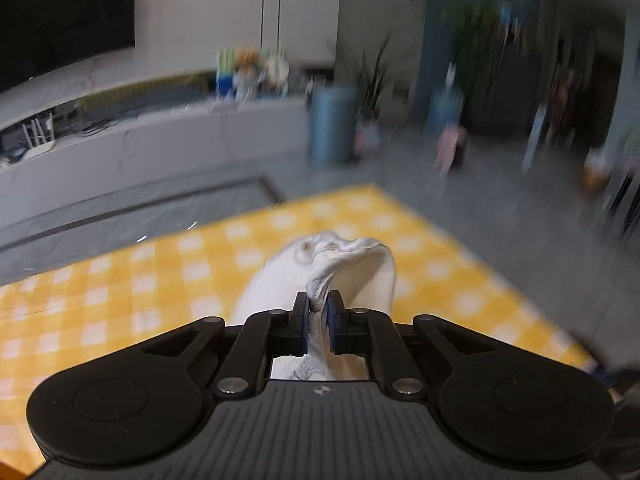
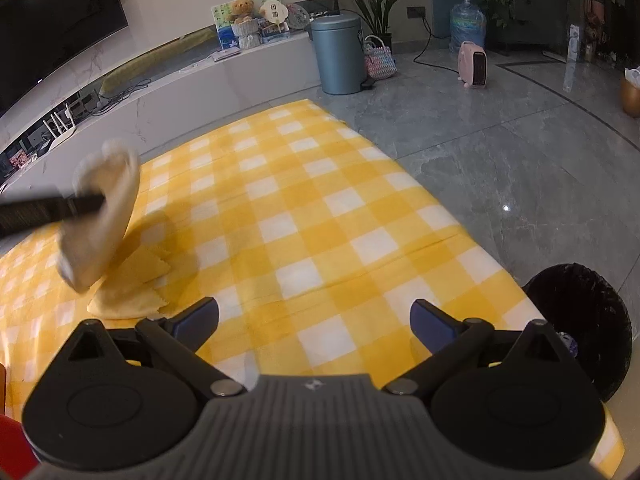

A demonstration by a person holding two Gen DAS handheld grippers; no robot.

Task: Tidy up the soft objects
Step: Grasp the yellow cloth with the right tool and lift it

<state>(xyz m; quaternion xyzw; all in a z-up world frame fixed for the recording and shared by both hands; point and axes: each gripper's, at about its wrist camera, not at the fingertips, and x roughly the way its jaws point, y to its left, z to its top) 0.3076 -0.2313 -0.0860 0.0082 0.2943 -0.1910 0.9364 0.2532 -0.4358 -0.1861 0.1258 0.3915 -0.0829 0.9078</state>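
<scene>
My left gripper (image 1: 319, 320) is shut on a white soft cloth item (image 1: 320, 268) and holds it up above the yellow checked cloth (image 1: 120, 280). In the right wrist view the same white item (image 2: 100, 216) hangs blurred from the left gripper (image 2: 96, 203) at the far left, over yellow folded cloths (image 2: 136, 280) lying on the checked cloth (image 2: 320, 220). My right gripper (image 2: 314, 320) is open and empty, low over the near part of the checked cloth.
A black-lined bin (image 2: 580, 320) stands at the cloth's right edge. A blue-grey bin (image 2: 340, 54), a woven basket (image 2: 380, 62), a pink heater (image 2: 473, 65) and a water jug (image 2: 467, 26) stand on the grey floor beyond. A long white TV bench (image 2: 180, 92) runs behind.
</scene>
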